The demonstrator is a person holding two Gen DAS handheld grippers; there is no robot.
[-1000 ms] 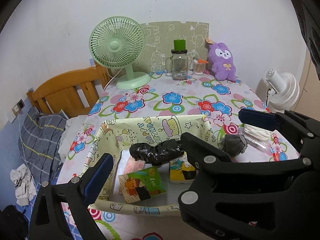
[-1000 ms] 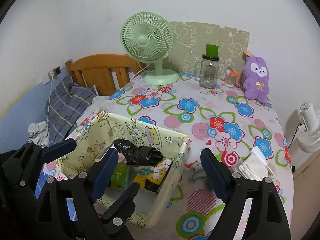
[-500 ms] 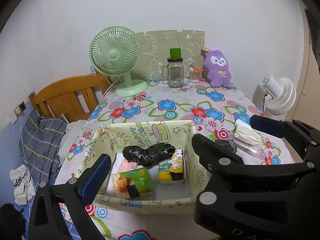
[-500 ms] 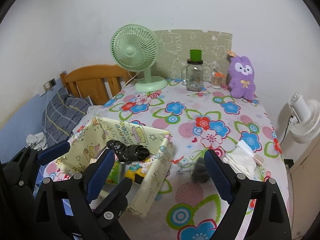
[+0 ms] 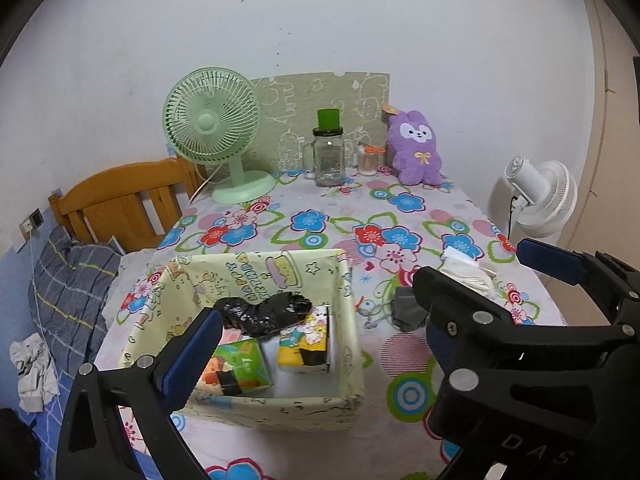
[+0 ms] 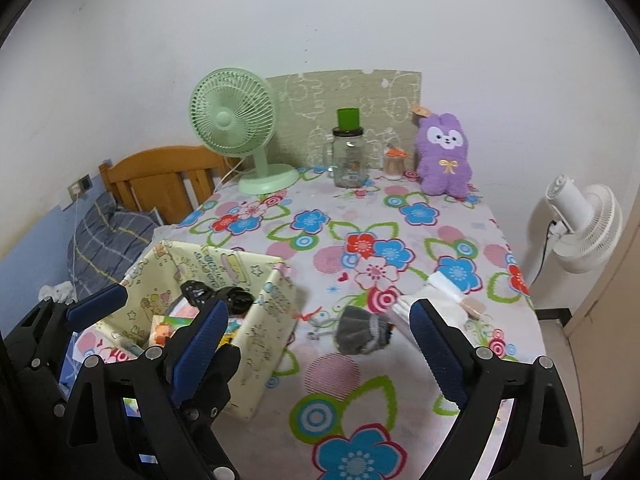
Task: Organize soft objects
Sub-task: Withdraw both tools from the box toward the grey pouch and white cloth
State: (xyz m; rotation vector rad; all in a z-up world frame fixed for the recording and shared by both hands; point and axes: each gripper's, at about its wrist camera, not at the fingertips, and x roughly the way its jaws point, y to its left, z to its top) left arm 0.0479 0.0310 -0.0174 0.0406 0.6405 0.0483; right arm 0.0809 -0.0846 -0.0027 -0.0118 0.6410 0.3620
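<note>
A pale yellow cartoon-print fabric bin (image 5: 256,276) (image 6: 264,320) stands on the flowered table. Inside lie a crumpled black bag (image 5: 266,312) (image 6: 216,298), a green packet (image 5: 240,364) and a yellow packet (image 5: 304,344). A grey sock (image 6: 362,332) (image 5: 406,310) lies on the cloth right of the bin, beside a white folded cloth (image 6: 442,298) (image 5: 466,270). A purple plush (image 5: 416,146) (image 6: 442,152) sits at the back. My left gripper (image 5: 312,342) is open and empty above the bin's near side. My right gripper (image 6: 316,336) is open and empty, hovering near the sock.
A green desk fan (image 5: 214,132), a glass jar with green lid (image 5: 328,156) and a small toothpick jar (image 5: 369,158) stand at the back. A white fan (image 6: 580,228) stands beyond the right edge. A wooden bed headboard (image 5: 120,196) and plaid pillow (image 5: 66,288) lie left.
Both grippers have pulled back and risen from the bin, so the table looks farther away. The right gripper has swung right, with the grey sock now between its fingers' line of view.
</note>
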